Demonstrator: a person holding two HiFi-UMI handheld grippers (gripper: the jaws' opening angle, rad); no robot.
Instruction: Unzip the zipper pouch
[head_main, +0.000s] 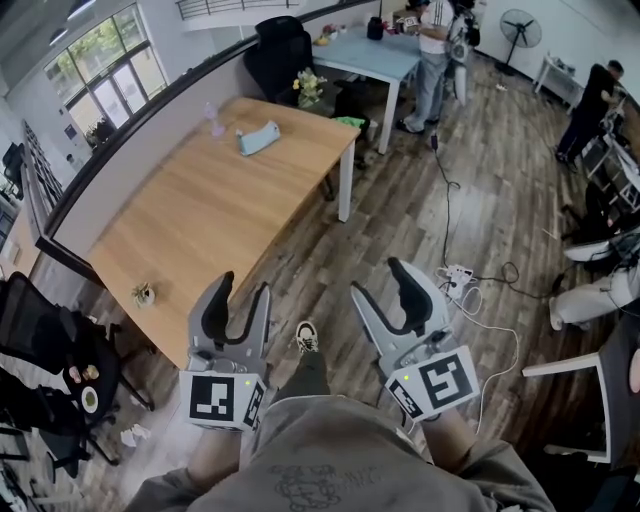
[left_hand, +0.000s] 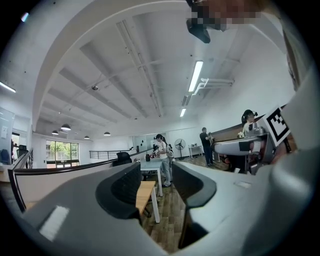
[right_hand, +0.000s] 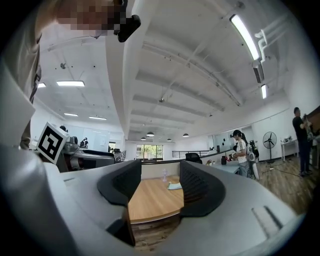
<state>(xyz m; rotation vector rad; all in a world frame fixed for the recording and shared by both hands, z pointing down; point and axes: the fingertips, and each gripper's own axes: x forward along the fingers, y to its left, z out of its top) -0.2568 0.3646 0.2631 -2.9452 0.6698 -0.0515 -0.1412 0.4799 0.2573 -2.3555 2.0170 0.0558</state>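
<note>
The light blue zipper pouch (head_main: 258, 138) lies near the far end of a long wooden table (head_main: 200, 215), well ahead of both grippers. In the right gripper view the pouch (right_hand: 175, 186) shows small between the jaws, far off. My left gripper (head_main: 243, 292) is held in front of my body over the table's near corner, open and empty. My right gripper (head_main: 382, 283) hangs over the wooden floor to the right of the table, also open and empty. The left gripper (left_hand: 155, 185) looks past the table's edge at the room. The right gripper (right_hand: 160, 182) faces the table top.
A pink bottle (head_main: 214, 122) stands behind the pouch and a small potted plant (head_main: 144, 294) sits at the near edge. Black chairs (head_main: 40, 330) stand at the left. A power strip with cables (head_main: 455, 278) lies on the floor at right. People stand by a blue table (head_main: 370, 55) beyond.
</note>
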